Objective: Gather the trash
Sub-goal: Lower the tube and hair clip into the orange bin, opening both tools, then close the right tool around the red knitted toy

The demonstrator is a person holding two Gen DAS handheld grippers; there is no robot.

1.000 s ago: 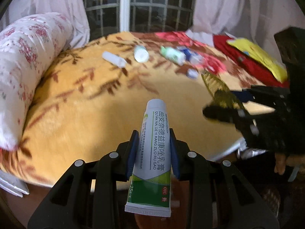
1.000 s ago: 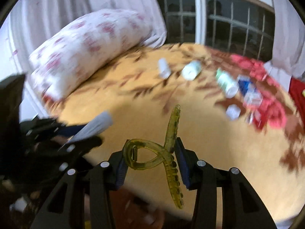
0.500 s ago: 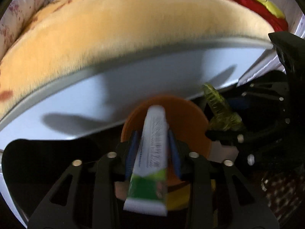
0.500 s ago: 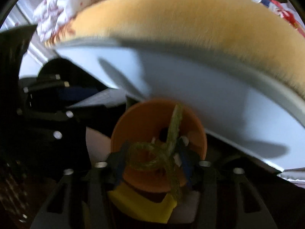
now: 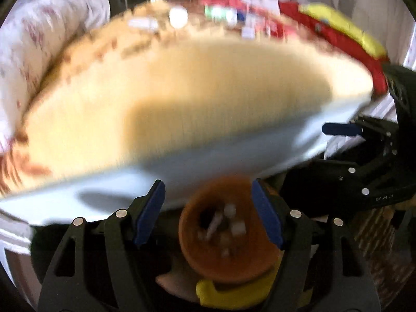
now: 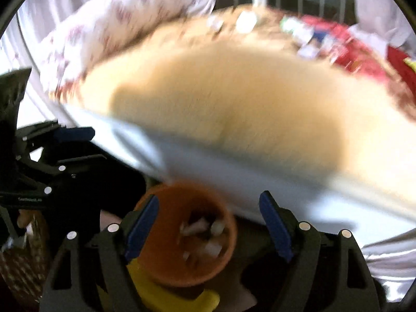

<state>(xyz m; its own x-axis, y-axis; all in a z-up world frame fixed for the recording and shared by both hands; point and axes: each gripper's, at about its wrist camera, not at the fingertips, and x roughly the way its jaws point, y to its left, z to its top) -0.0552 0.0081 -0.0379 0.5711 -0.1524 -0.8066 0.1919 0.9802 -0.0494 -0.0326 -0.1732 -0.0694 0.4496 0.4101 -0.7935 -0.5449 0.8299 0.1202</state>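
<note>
Yellow-tan blanket point(image 5: 182, 83) is covering the bed, its white edge point(image 5: 208, 161) showing below. Flowered pillow point(image 6: 117, 20) is lying along the left side. Small blurred items point(image 5: 179, 15) are sitting in a row at the far end; red cloth point(image 5: 338, 41) is lying at right.

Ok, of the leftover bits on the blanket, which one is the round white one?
The round white item between the oblong white piece to its left and the green-and-white one to its right; blur hides anything finer.
</note>
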